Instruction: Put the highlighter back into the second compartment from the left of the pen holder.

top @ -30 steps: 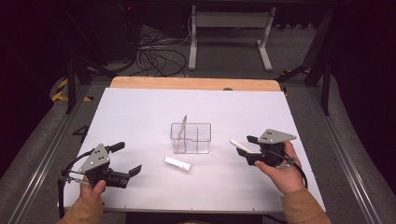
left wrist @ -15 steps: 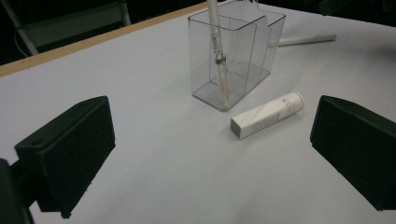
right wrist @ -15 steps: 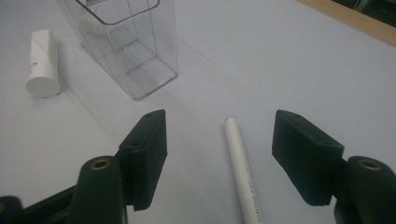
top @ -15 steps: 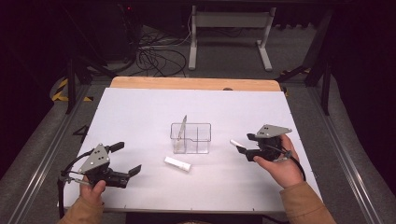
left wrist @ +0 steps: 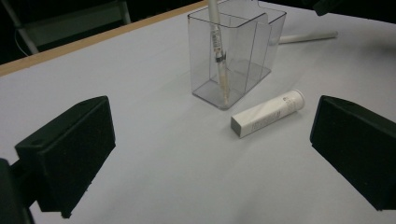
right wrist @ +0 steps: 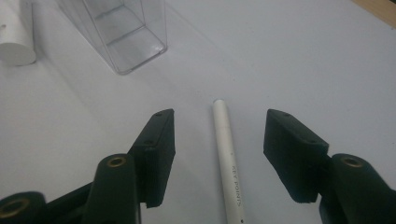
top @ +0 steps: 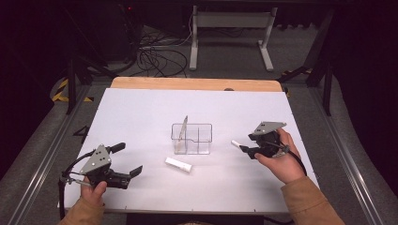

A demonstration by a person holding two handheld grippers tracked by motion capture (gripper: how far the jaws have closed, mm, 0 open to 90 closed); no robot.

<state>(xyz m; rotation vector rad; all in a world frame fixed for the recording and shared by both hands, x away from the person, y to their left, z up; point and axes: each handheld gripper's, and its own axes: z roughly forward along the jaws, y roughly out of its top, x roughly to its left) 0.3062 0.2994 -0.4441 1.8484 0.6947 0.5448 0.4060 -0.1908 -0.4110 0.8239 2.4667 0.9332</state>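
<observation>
The right claw (top: 242, 148) sat low over the white table (top: 141, 112), to the right of the clear holder (top: 191, 138). A white pen (right wrist: 227, 158) lay flat on the table between its jaws. The jaws had just been closing, but in the right gripper view a gap remained on each side of the pen, so the pads did not touch it. In the high view the pen's tip (top: 235, 143) stuck out toward the holder.

The left claw (top: 129, 161) rested at the near left of the table, well apart from everything, its jaws wide and empty.

Another pen (left wrist: 218, 51) stood tilted in the holder's left compartment. A white tube (top: 179, 164) lay on the table just in front of the holder.
</observation>
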